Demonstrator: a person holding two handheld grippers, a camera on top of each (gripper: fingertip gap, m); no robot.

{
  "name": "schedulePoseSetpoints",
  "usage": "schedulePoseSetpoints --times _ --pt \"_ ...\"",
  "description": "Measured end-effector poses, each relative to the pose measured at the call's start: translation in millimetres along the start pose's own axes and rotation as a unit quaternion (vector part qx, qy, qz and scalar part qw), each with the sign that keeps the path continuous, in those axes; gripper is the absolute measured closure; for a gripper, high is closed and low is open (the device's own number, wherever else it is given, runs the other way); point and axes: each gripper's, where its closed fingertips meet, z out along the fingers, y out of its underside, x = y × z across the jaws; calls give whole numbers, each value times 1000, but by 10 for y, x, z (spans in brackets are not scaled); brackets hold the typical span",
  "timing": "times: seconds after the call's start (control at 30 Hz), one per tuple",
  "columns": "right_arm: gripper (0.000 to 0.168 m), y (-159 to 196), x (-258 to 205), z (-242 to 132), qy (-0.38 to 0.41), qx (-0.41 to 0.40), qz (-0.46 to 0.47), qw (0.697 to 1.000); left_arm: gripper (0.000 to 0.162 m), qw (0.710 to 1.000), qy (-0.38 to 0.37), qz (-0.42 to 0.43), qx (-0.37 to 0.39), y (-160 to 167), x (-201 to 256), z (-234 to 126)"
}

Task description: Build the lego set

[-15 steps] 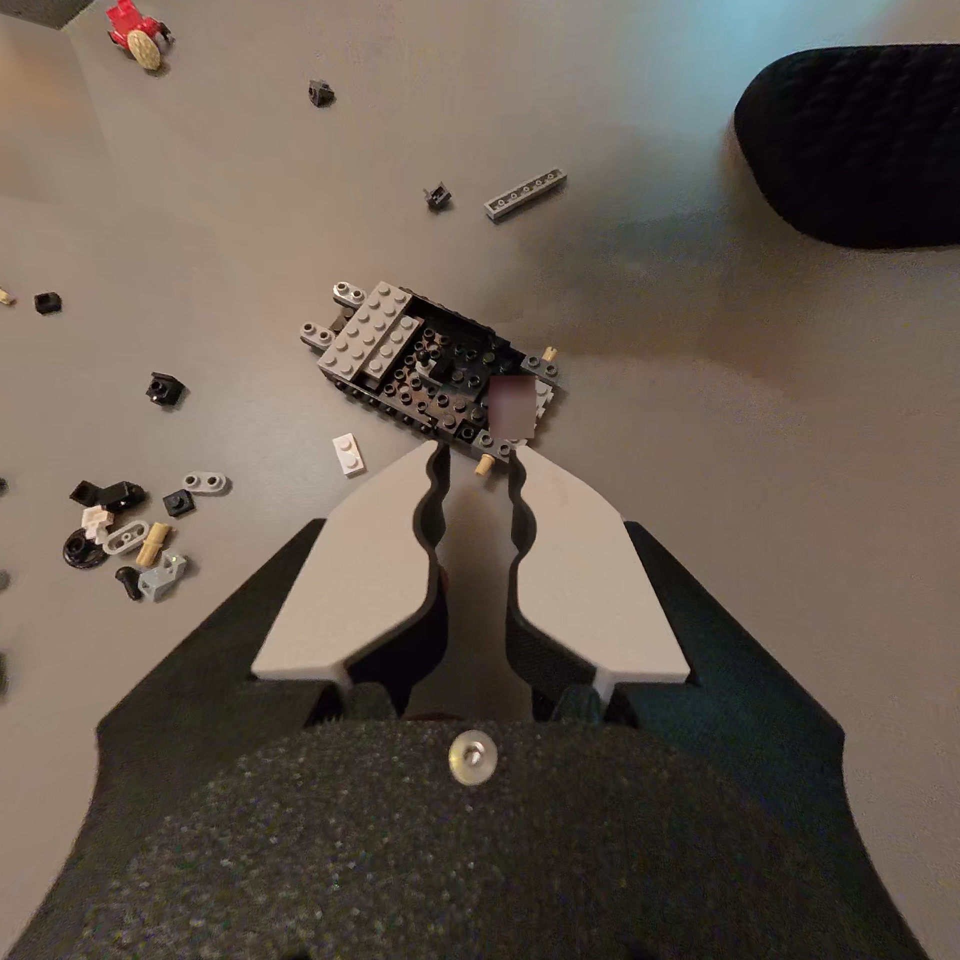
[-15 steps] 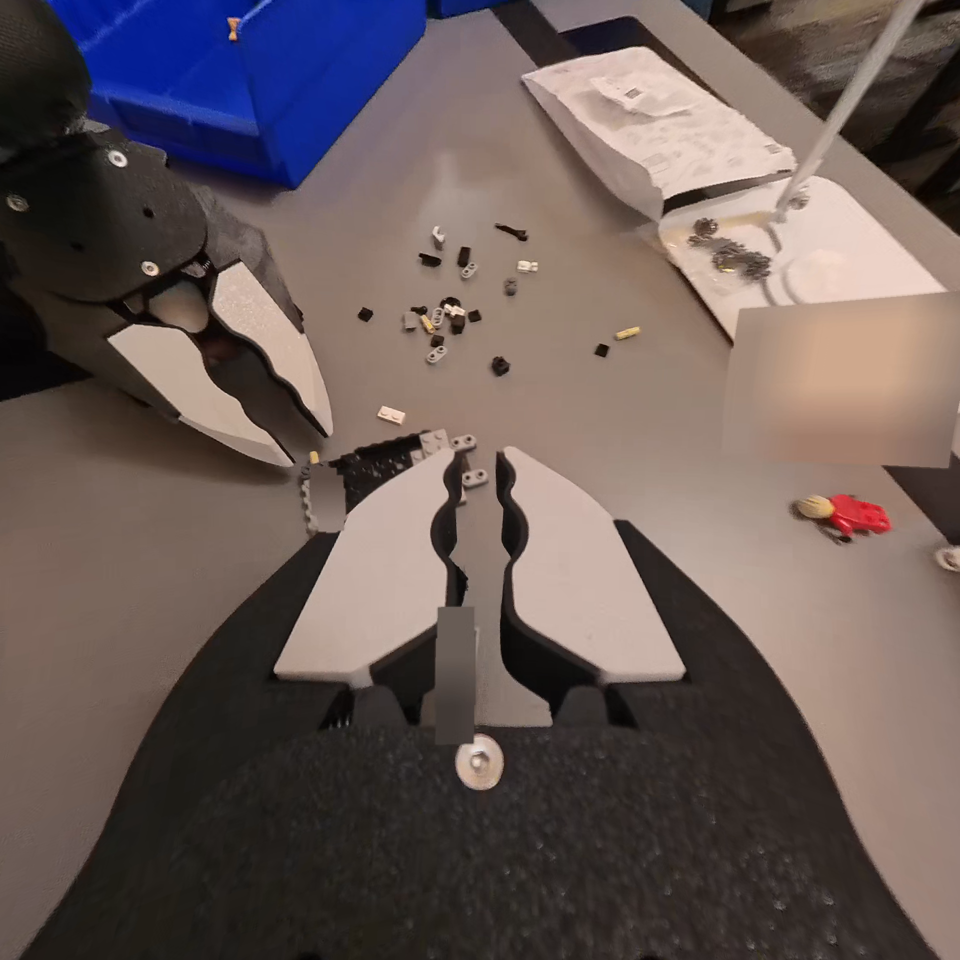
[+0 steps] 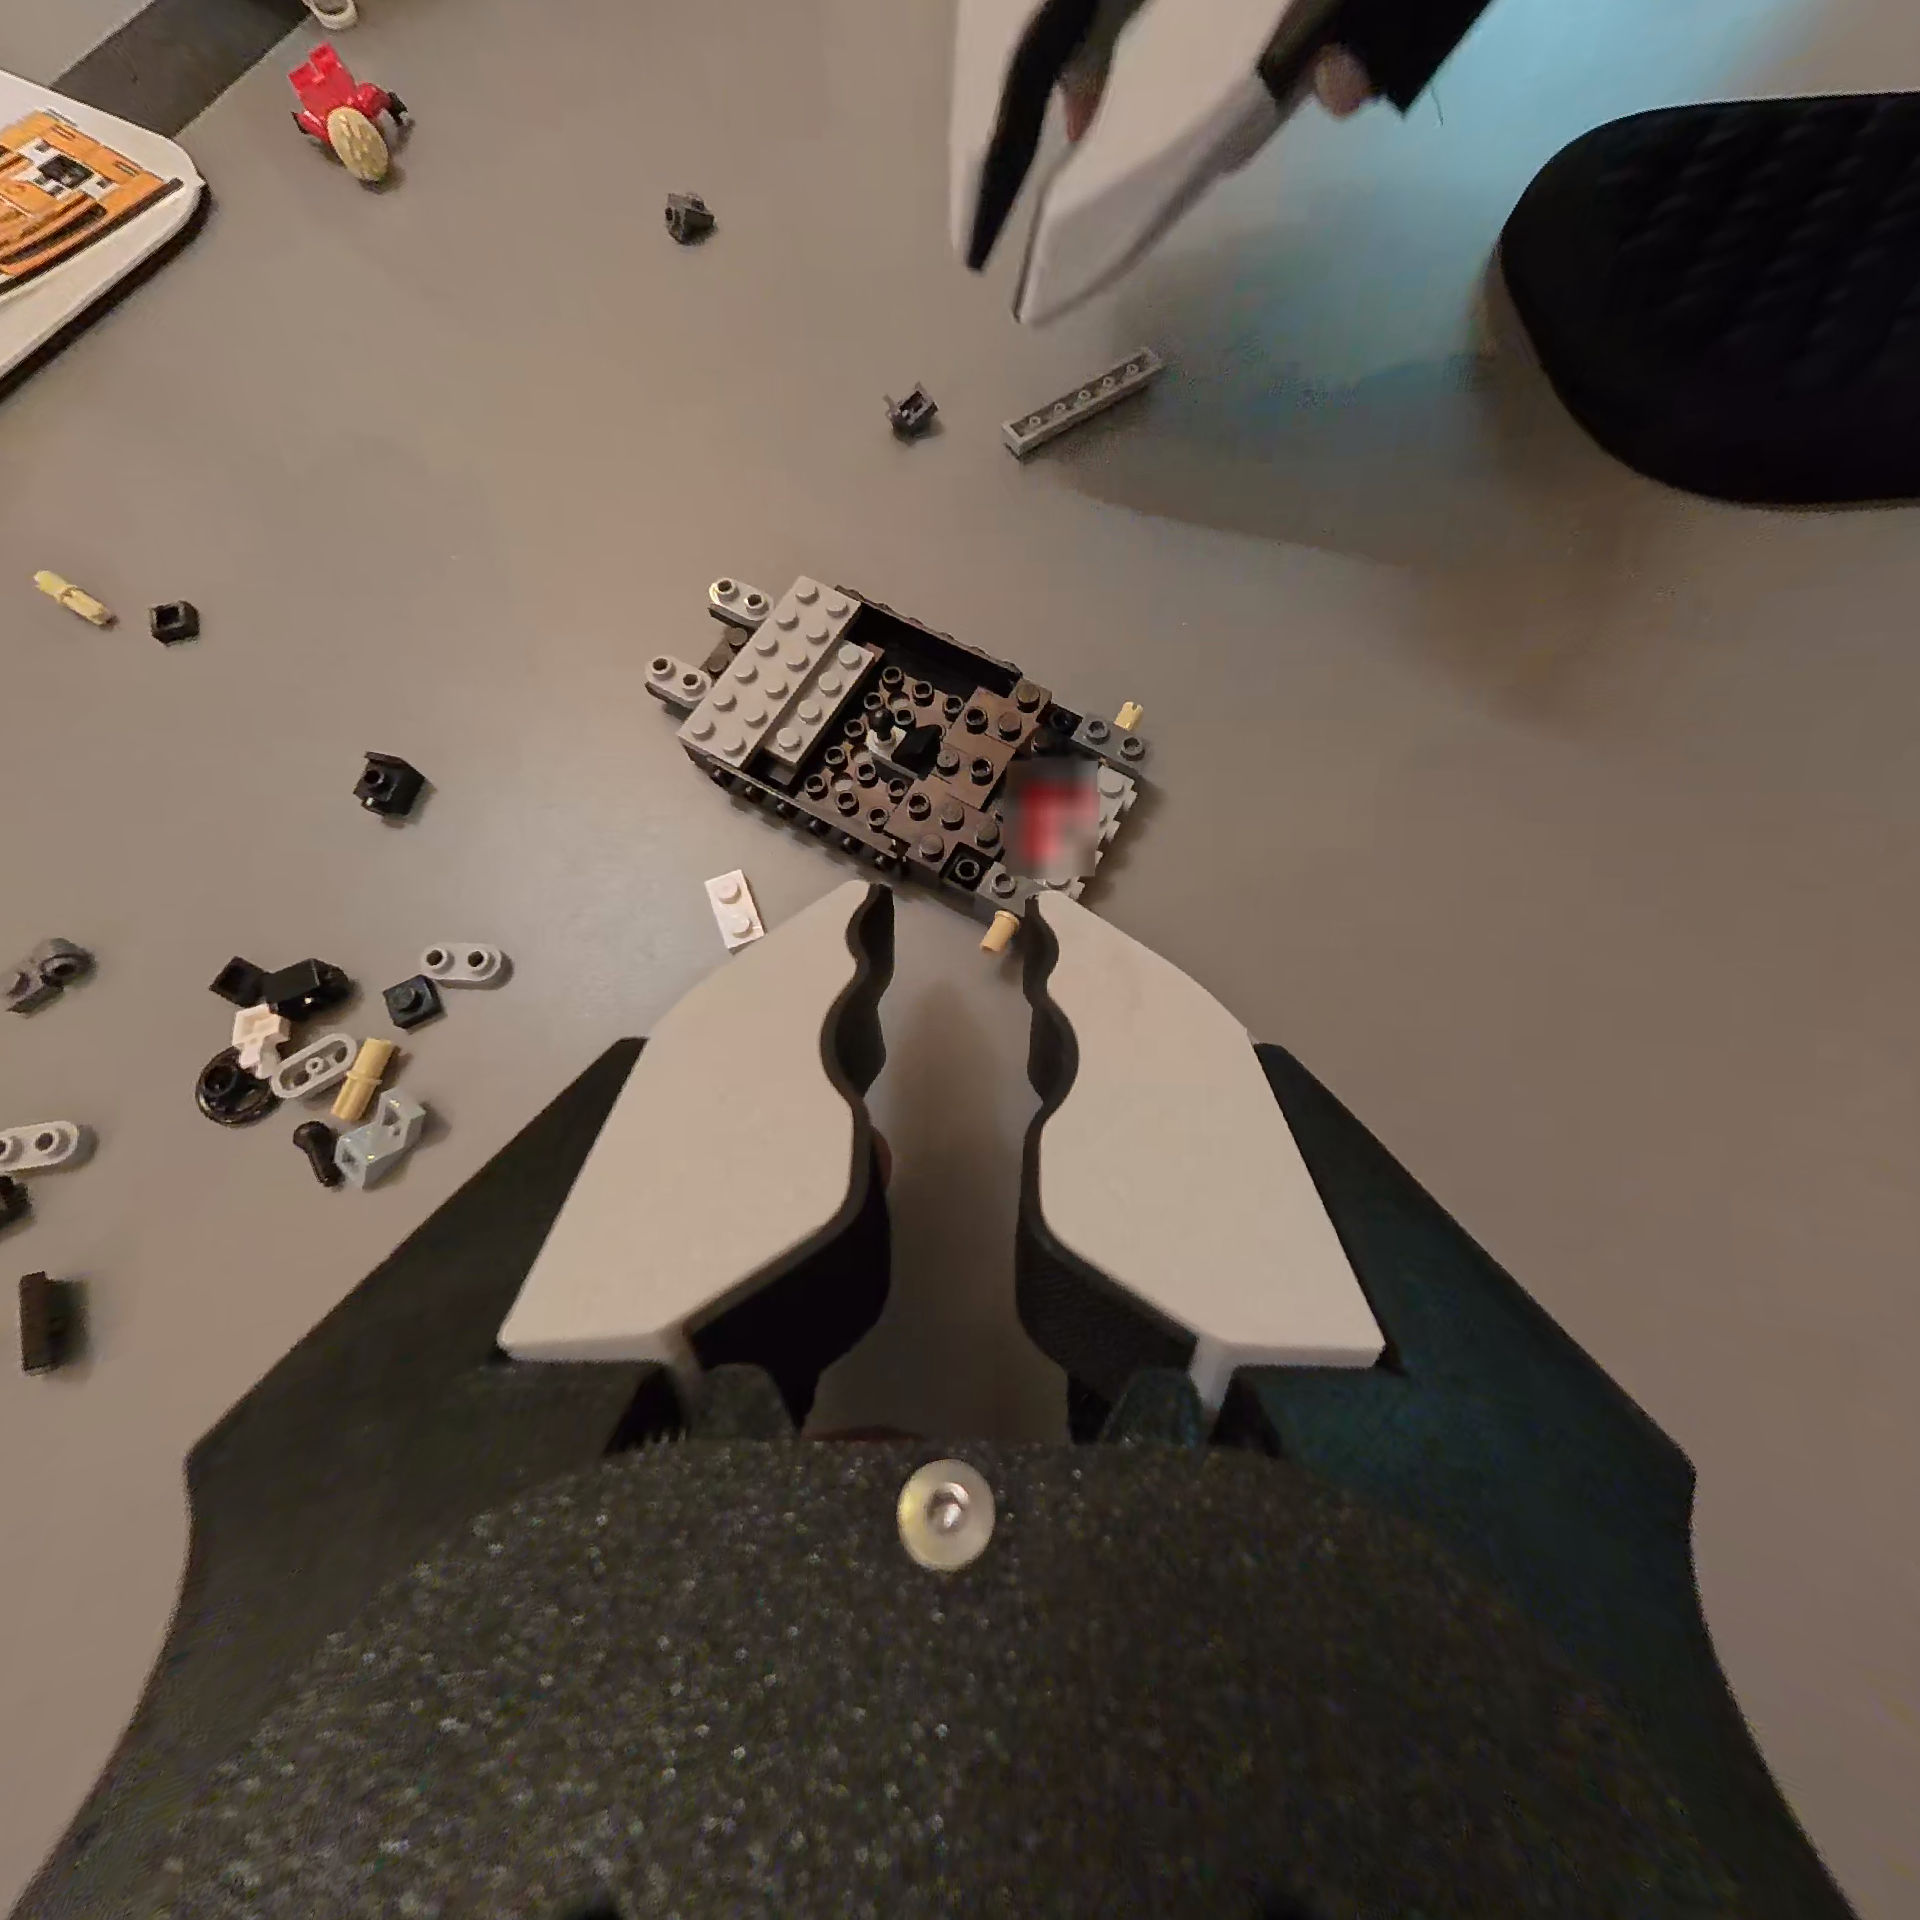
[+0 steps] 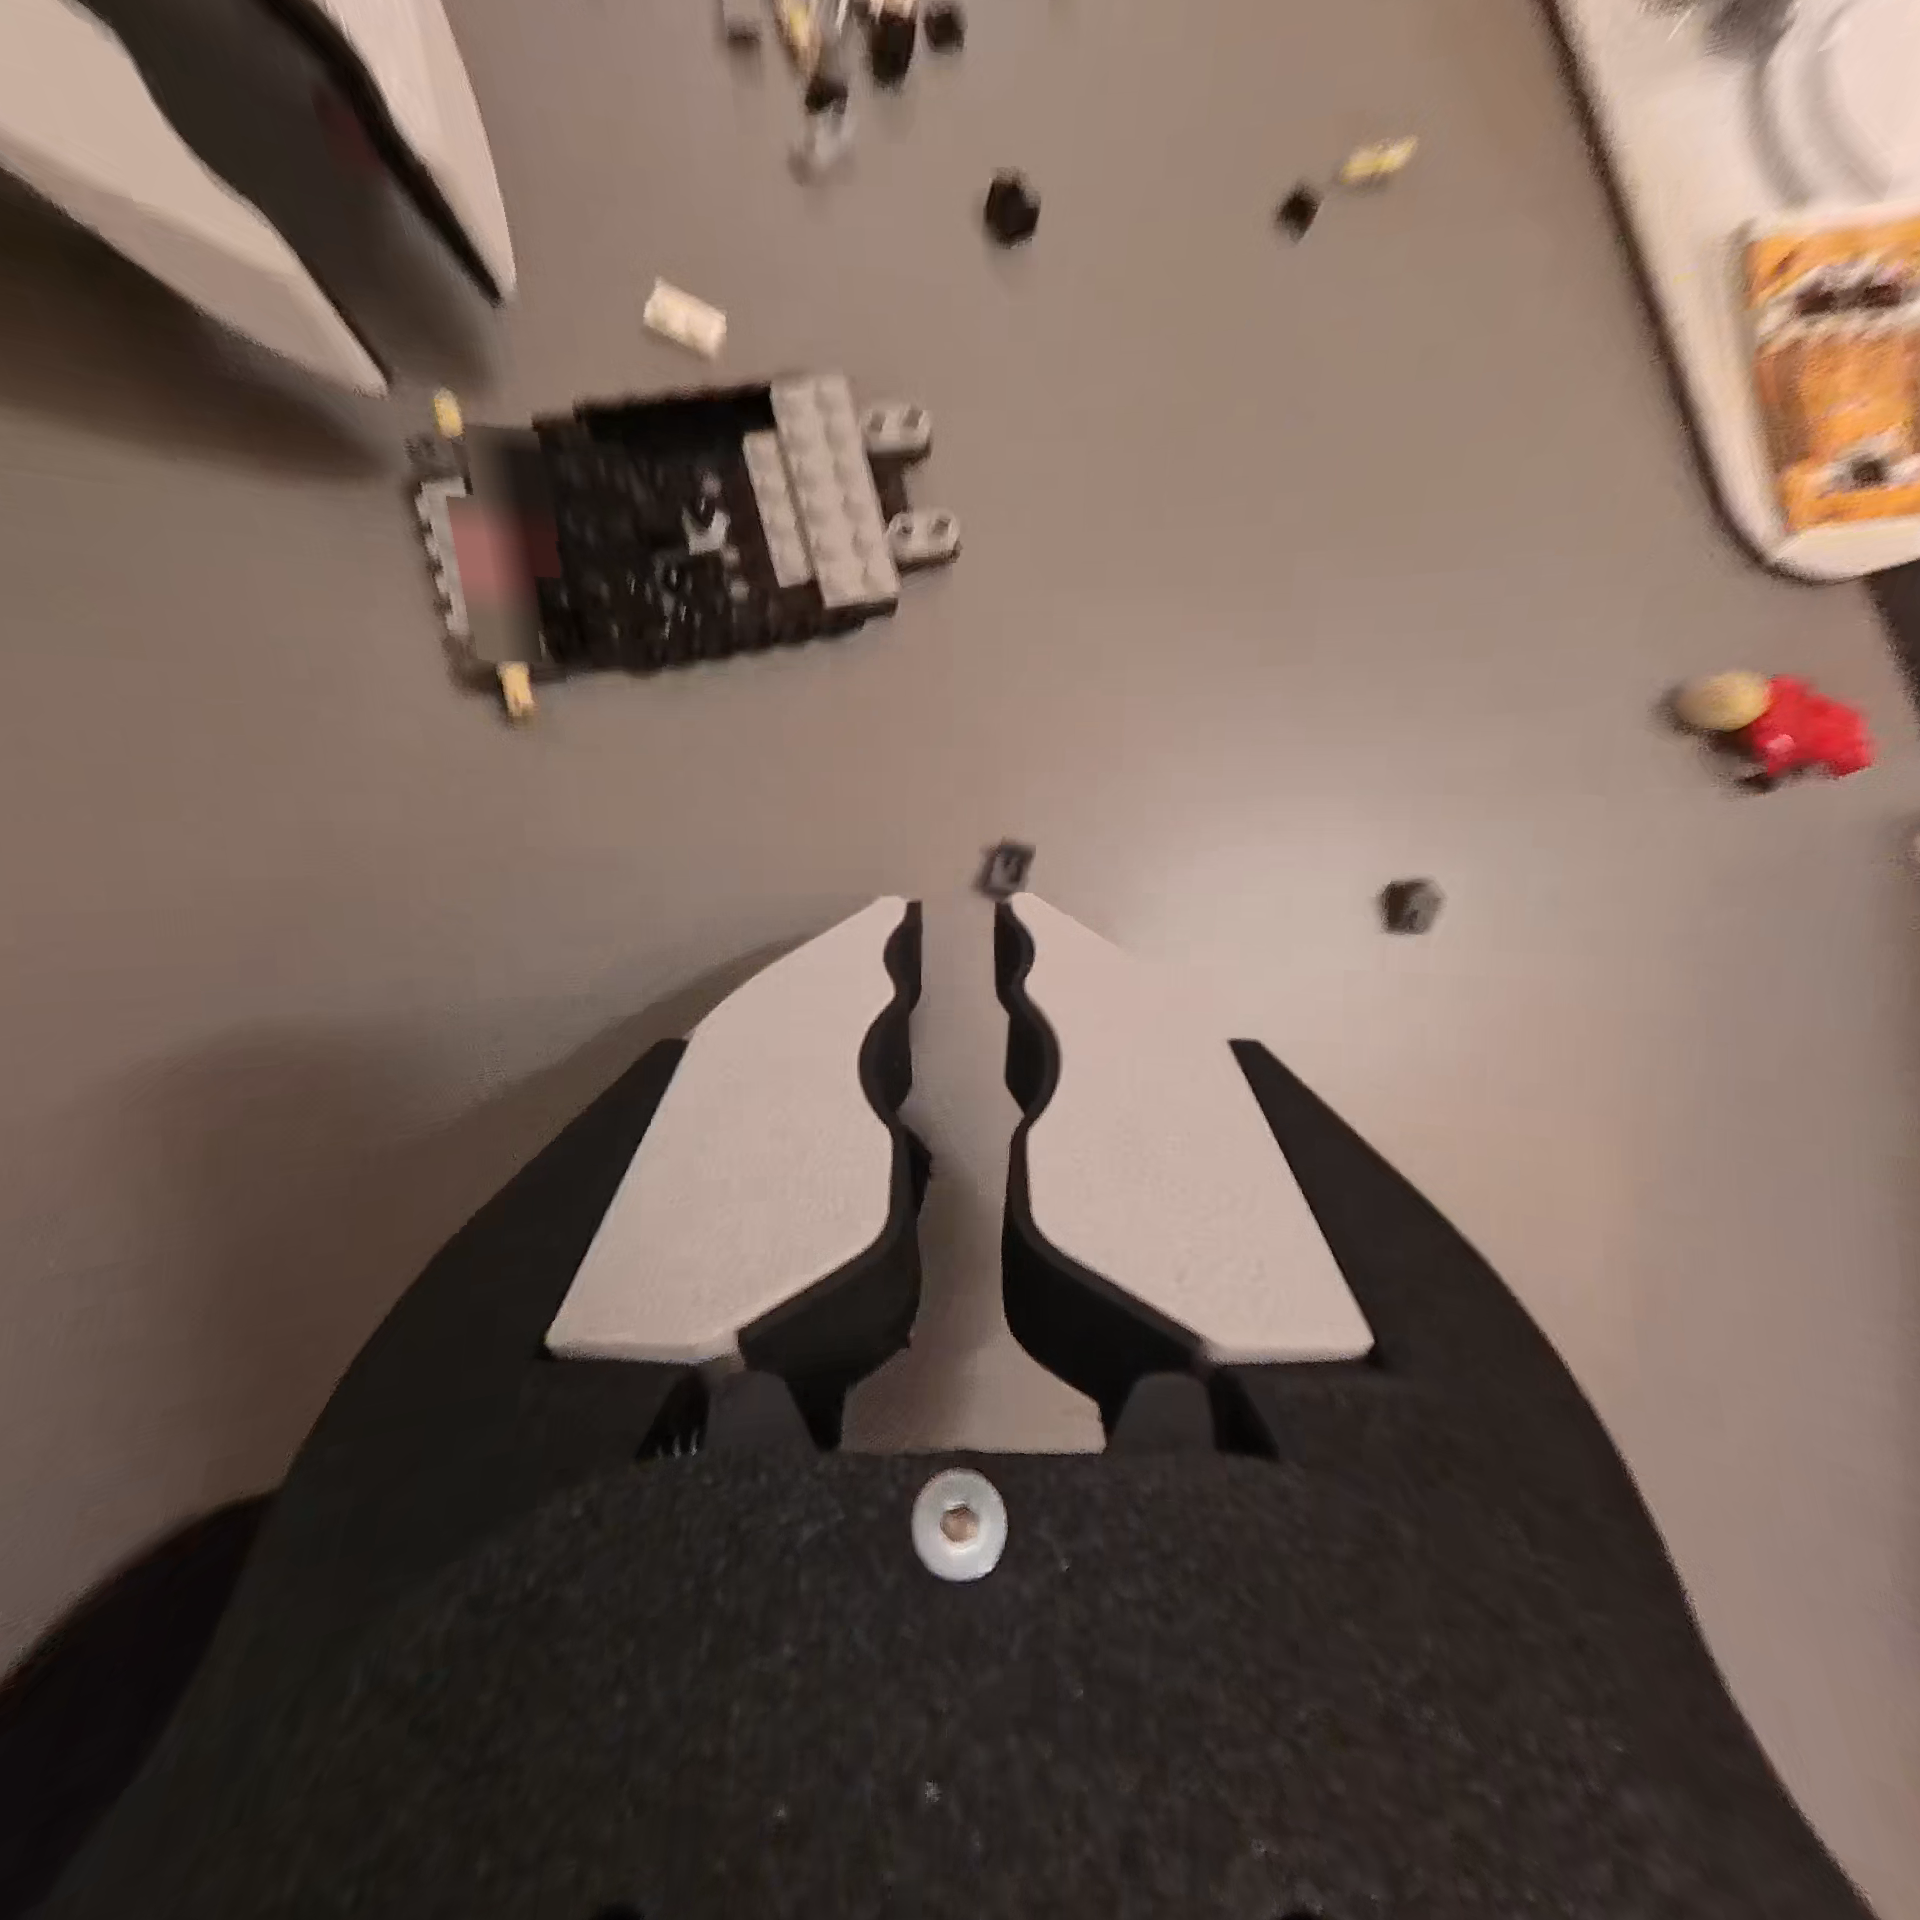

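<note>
The part-built lego model (image 3: 904, 748), black with a grey plate on one end and tan pins at the other, lies on the grey table. My left gripper (image 3: 958, 902) is open and empty, with its tips just short of the model's near edge by a tan pin (image 3: 1000, 932). My right gripper (image 4: 956, 904) is slightly open and empty, well back from the model (image 4: 675, 540). A small black piece (image 4: 1006, 868) lies just ahead of its right fingertip. The right wrist view is blurred. The right gripper also shows blurred at the top of the left wrist view (image 3: 1039, 208).
A long grey plate (image 3: 1081, 400), a white plate (image 3: 734, 907) and a heap of small pieces (image 3: 312, 1060) lie around the model. A red piece with a tan wheel (image 3: 348, 114) and a booklet (image 3: 73, 197) sit far left. A black padded object (image 3: 1725, 301) is far right. One gripper's finger ends stand about 15 cm off the other's. To reach the small black piece (image 4: 1006, 868) in a straight line is about 4 cm for my right fingers, about 15 cm for my left. It turns up in the left wrist view (image 3: 905, 417) as well.
My right gripper has drawn back from over the model toward the small black piece and now points down at the table. My left gripper has hardly moved.
</note>
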Motion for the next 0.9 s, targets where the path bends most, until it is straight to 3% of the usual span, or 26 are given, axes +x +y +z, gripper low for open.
schedulePoseSetpoints --times 0.2,0.37,0.47,0.6,0.73,0.9 --pt "156 280 -121 129 -10 -31 3 999 139 1000 -1 1 -1 10 -4 8" --pt "161 318 124 148 31 -24 20 999 139 1000 -2 2 0 7 -8 9" --pt "157 153 252 89 54 11 34 998 139 1000 -6 2 2 1 -28 0" --pt "149 -383 -129 149 -14 72 17 997 139 1000 -8 -1 1 14 -55 -5" --pt "136 -620 -224 447 -27 40 -8 999 139 1000 -8 3 0 20 -59 -13" --pt "132 -591 -208 654 -98 -24 -10 995 138 1000 -17 6 -1 29 -106 -33"
